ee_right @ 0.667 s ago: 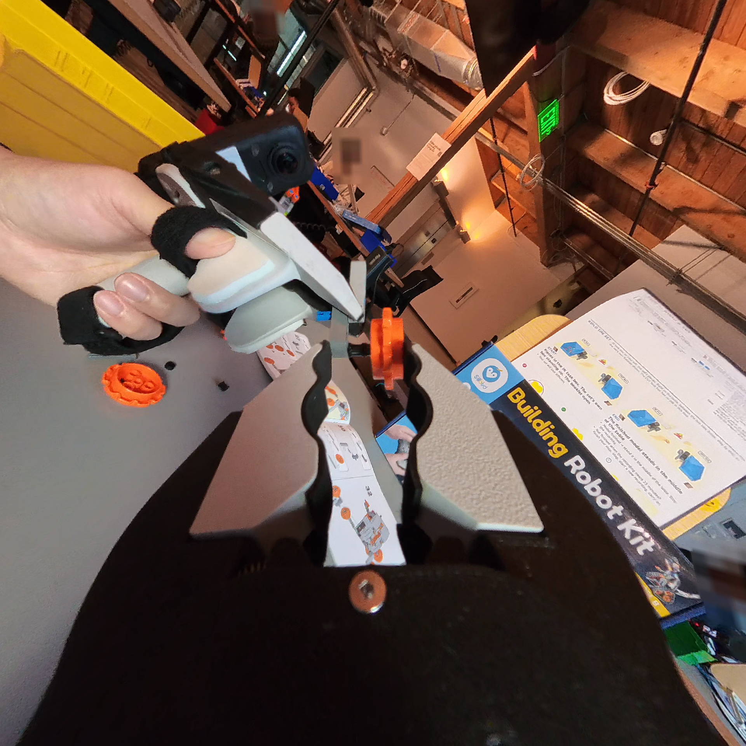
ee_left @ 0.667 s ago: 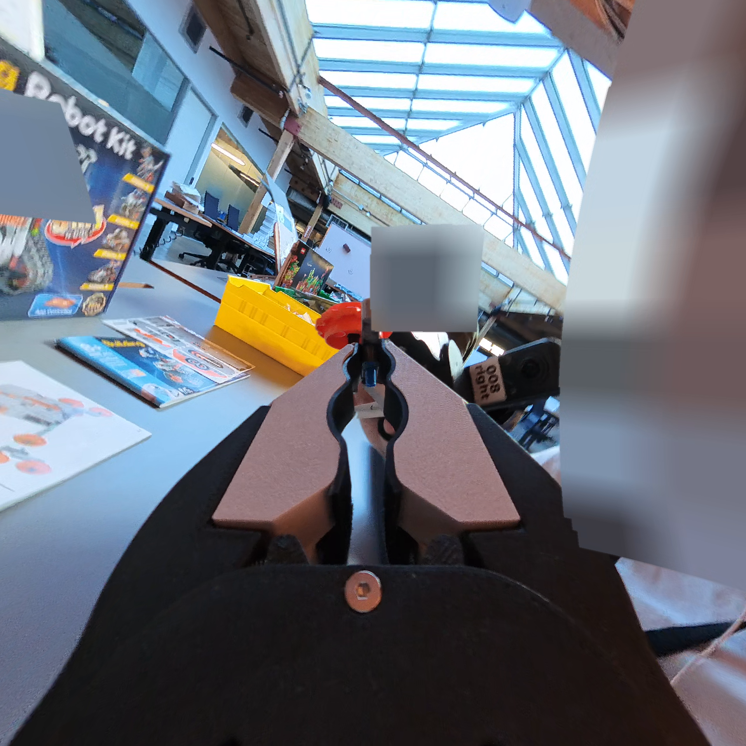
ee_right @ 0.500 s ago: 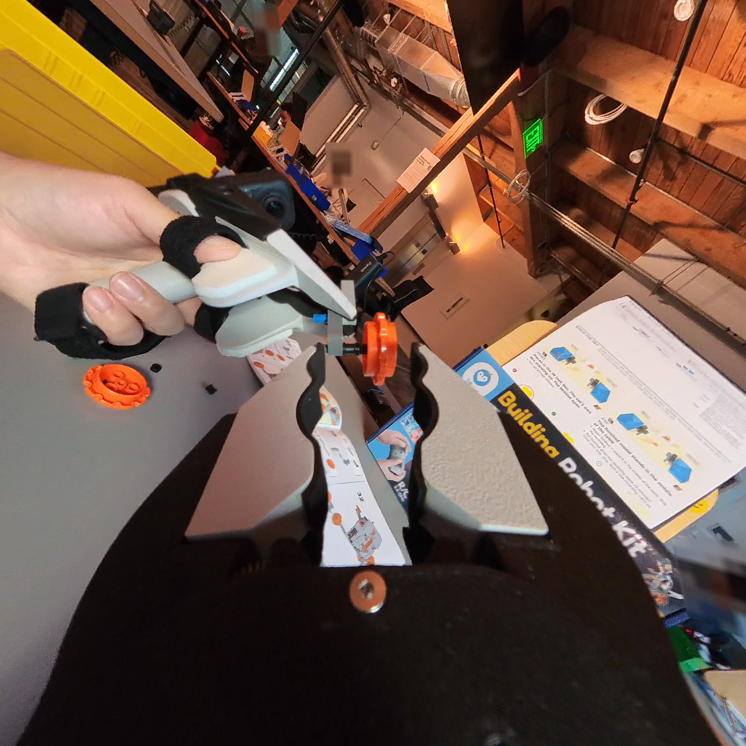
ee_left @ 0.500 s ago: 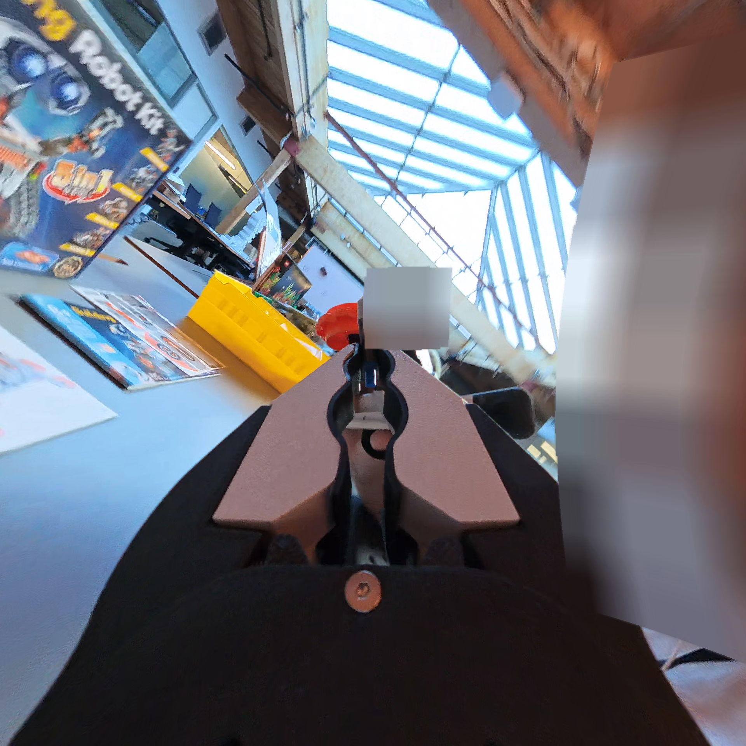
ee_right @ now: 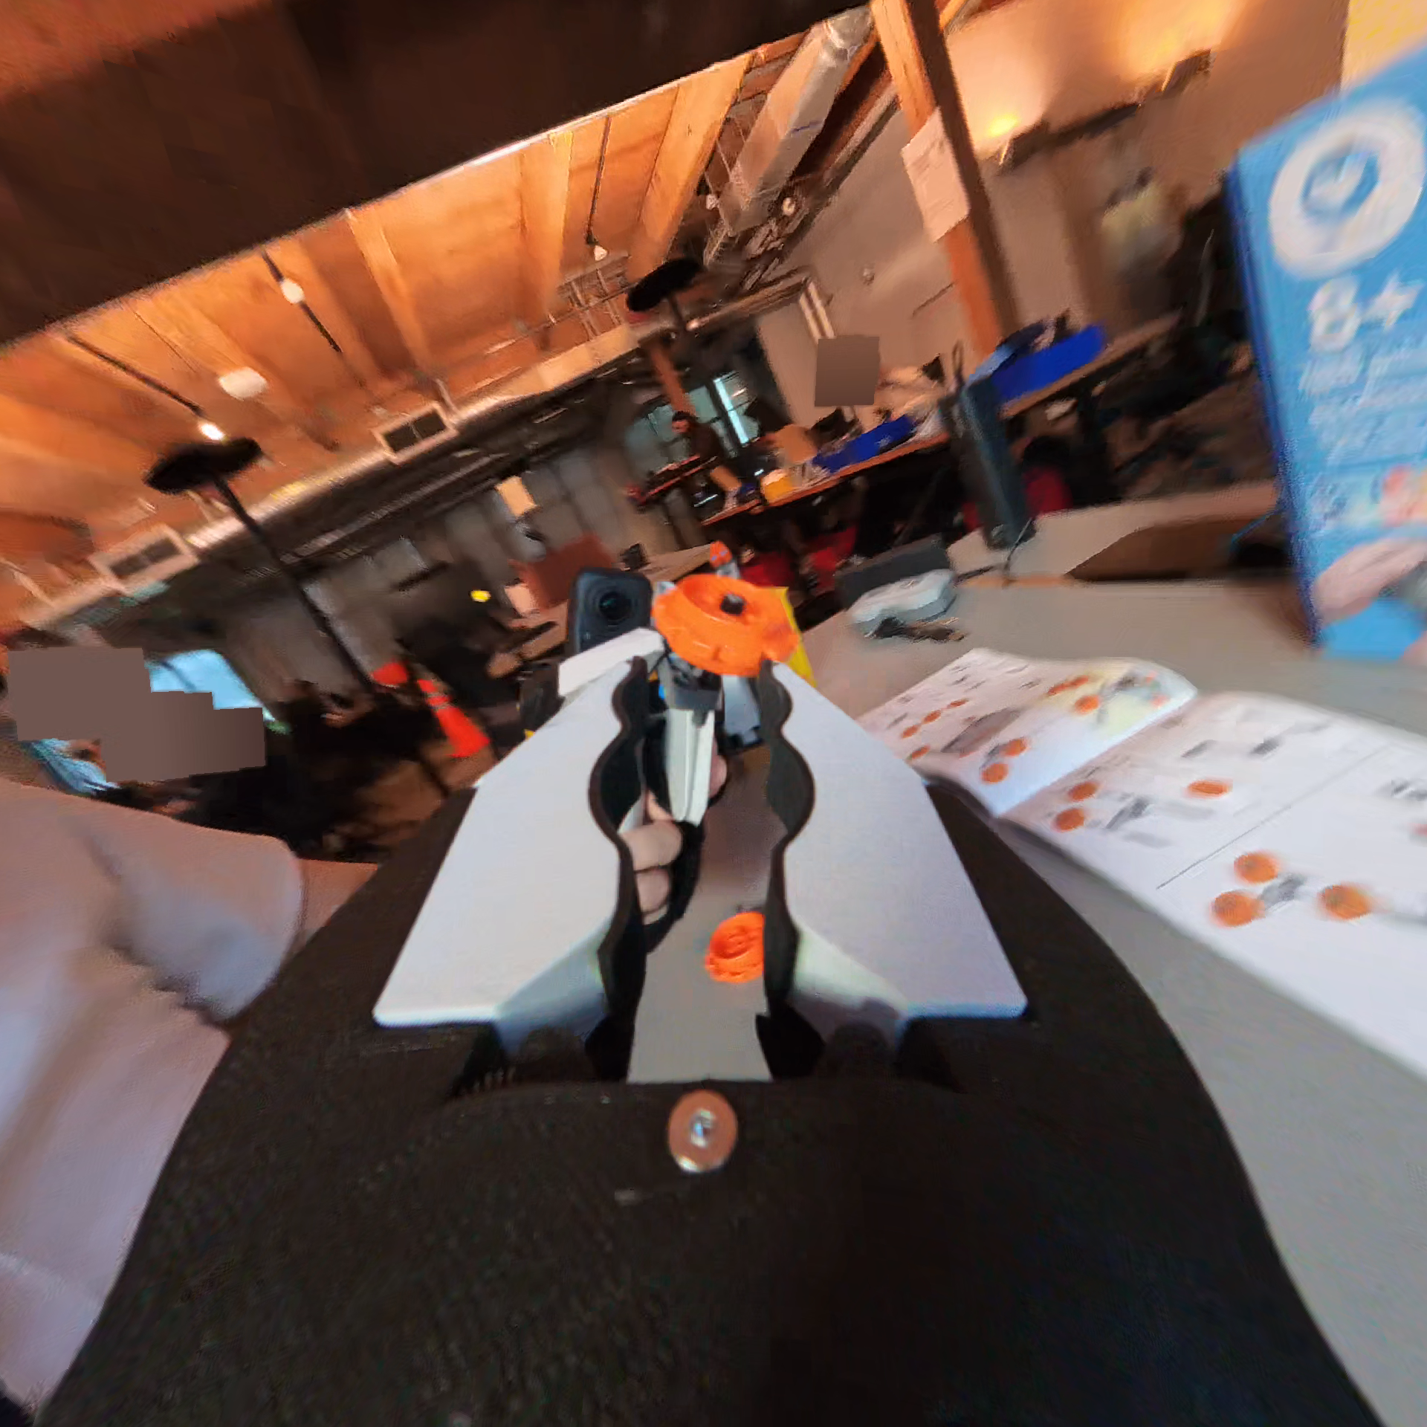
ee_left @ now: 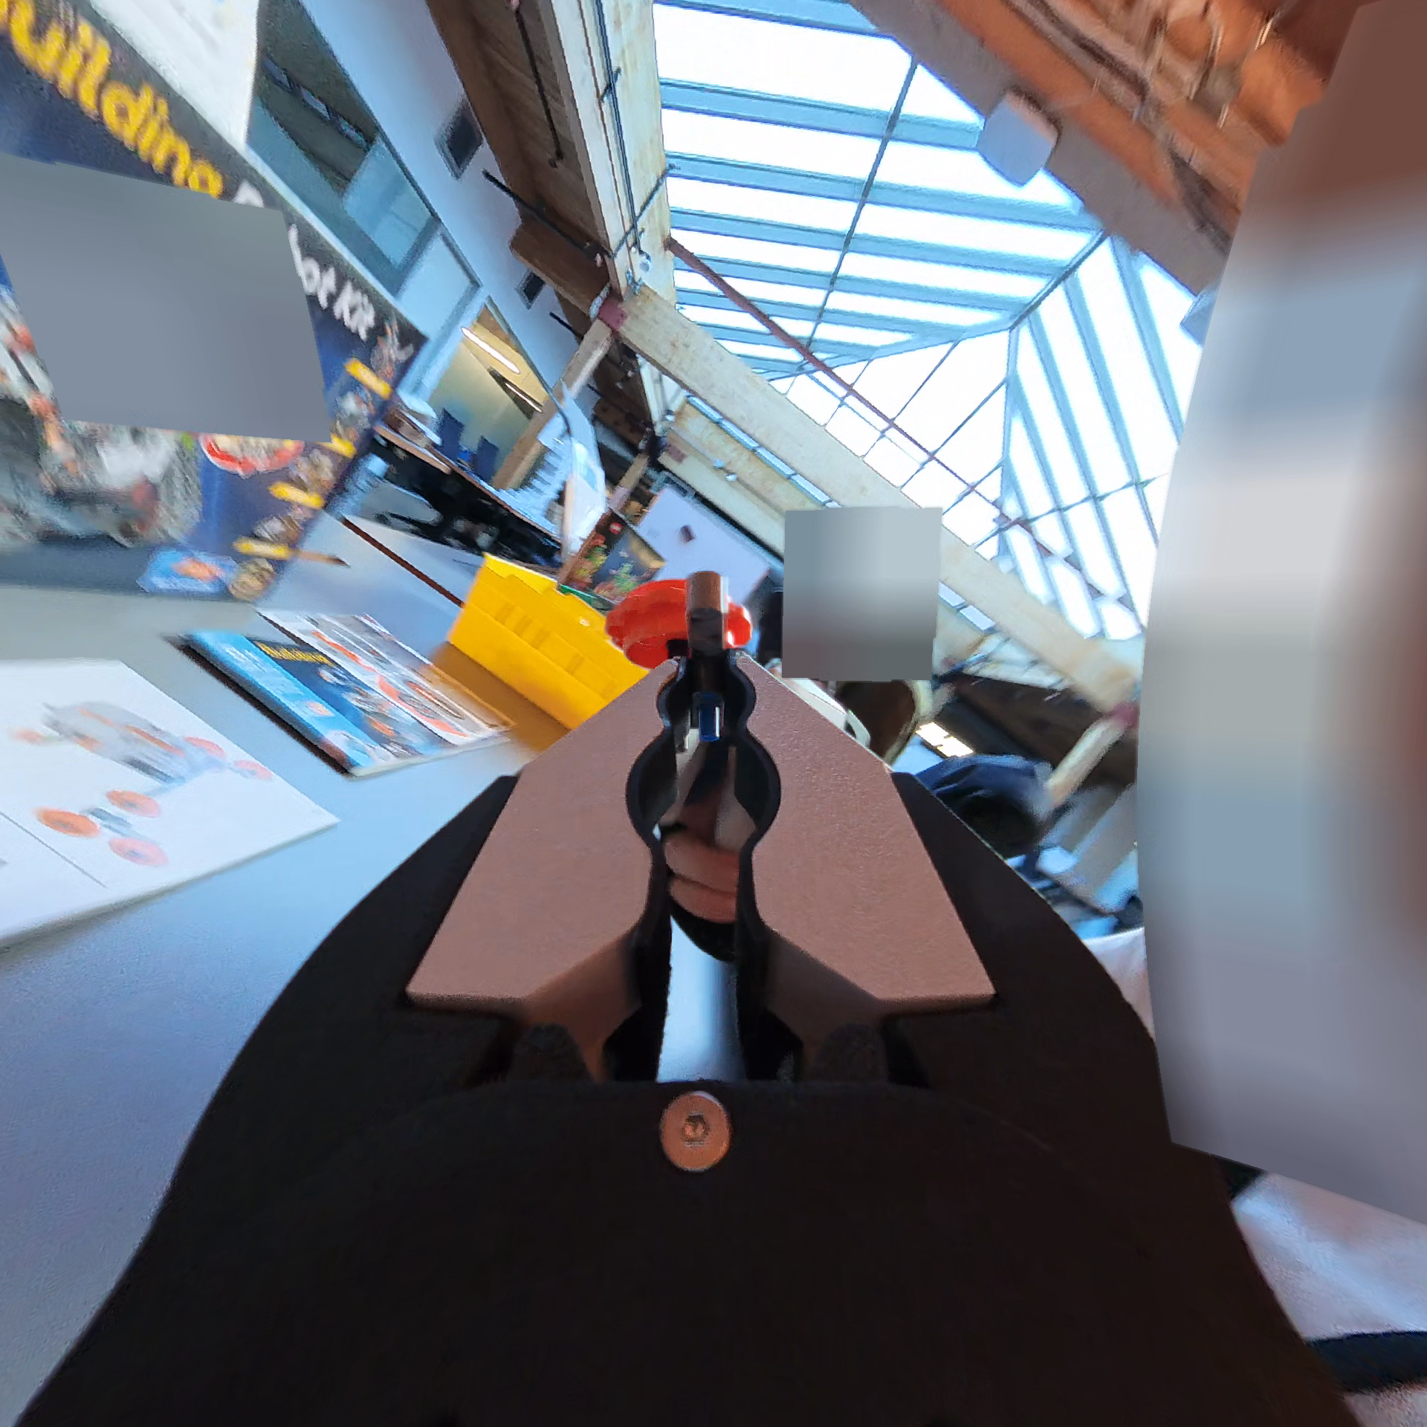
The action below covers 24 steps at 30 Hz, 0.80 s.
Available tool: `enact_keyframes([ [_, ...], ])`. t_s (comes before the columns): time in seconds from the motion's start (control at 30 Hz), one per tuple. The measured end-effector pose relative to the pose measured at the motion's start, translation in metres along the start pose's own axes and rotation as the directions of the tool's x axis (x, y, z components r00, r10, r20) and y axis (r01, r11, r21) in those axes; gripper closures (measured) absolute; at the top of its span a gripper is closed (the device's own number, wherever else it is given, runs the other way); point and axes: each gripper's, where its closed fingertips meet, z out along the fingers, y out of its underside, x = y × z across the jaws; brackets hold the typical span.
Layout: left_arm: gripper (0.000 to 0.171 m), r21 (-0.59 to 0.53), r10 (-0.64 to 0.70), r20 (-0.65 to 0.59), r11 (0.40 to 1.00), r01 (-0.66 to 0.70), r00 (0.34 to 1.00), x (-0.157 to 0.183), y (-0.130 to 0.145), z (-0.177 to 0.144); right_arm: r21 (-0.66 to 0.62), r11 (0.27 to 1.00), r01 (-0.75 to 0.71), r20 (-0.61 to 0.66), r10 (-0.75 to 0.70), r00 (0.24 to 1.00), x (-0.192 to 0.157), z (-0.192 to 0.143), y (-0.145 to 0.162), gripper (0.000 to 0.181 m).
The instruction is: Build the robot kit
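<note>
My left gripper (ee_left: 704, 666) is shut on a small grey piece (ee_left: 704, 610) with a blue pin (ee_left: 706, 718). An orange wheel (ee_left: 656, 625) sits on that piece just beyond the tips. In the right wrist view the left gripper (ee_right: 687, 695) points straight at me, held by a hand (ee_right: 656, 849), with the orange wheel (ee_right: 722, 625) on top. My right gripper (ee_right: 701, 670) is open, its jaws apart with the tips just below the wheel's rim. Whether they touch it is blurred. A second orange wheel (ee_right: 733, 946) lies on the grey table (ee_right: 1158, 1004).
A yellow bin (ee_left: 540, 641), booklets (ee_left: 347, 695), a printed sheet (ee_left: 116, 780) and a dark kit box (ee_left: 193, 494) are on the table to the left. An open instruction booklet (ee_right: 1120, 772) and a blue box (ee_right: 1343, 347) are to the right. A person's sleeve (ee_right: 116, 888) is at the left. Both grippers' tips are close together, under 4 cm apart.
My right gripper has swung round, now facing the left gripper head-on with the wheel at its tips and its jaws narrower. The left gripper tilted slightly, still holding the piece.
</note>
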Motion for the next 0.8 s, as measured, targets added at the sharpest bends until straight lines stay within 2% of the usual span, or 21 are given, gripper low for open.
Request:
enact_keyframes([
  [0.03, 0.167, -0.013, 0.048, 0.016, 0.999, -0.048, 0.999, 0.000, 0.002, 0.000, -0.016, 0.998, -0.059, 0.021, 0.060, 0.998, 0.002, 0.001, 0.006, 0.156],
  [0.13, 0.167, -0.002, 0.164, 0.067, 0.986, -0.165, 0.984, 0.001, -0.002, -0.001, -0.034, 0.992, -0.122, 0.037, 0.123, 0.992, 0.007, 0.005, 0.015, 0.146],
  [0.23, 0.167, -0.004, 0.163, 0.060, 0.987, -0.163, 0.985, 0.005, 0.000, -0.001, -0.021, 0.986, -0.163, 0.157, 0.164, 0.974, -0.011, 0.010, 0.015, 0.138],
  [0.3, 0.167, -0.009, 0.148, 0.055, 0.989, -0.147, 0.988, 0.008, 0.006, 0.002, -0.024, 0.976, -0.218, 0.218, 0.218, 0.951, -0.020, 0.011, 0.016, 0.144],
  [0.37, 0.167, -0.009, 0.141, 0.047, 0.990, -0.141, 0.989, 0.015, 0.012, 0.004, -0.020, 0.966, -0.259, 0.204, 0.258, 0.944, -0.015, 0.009, 0.018, 0.167],
  [0.5, 0.166, 0.014, 0.150, 0.095, 0.988, -0.152, 0.984, 0.016, 0.018, 0.003, -0.083, 0.919, -0.386, 0.278, 0.393, 0.877, -0.017, 0.006, 0.022, 0.166],
  [0.7, 0.166, -0.025, 0.130, 0.131, 0.991, -0.128, 0.983, 0.005, 0.022, 0.000, -0.128, 0.904, -0.408, 0.269, 0.428, 0.863, -0.008, 0.007, 0.029, 0.167],
  [0.8, 0.166, -0.050, 0.111, 0.120, 0.993, -0.106, 0.987, 0.006, 0.025, 0.000, -0.213, 0.885, -0.413, 0.291, 0.461, 0.838, -0.009, 0.005, 0.032, 0.167],
])
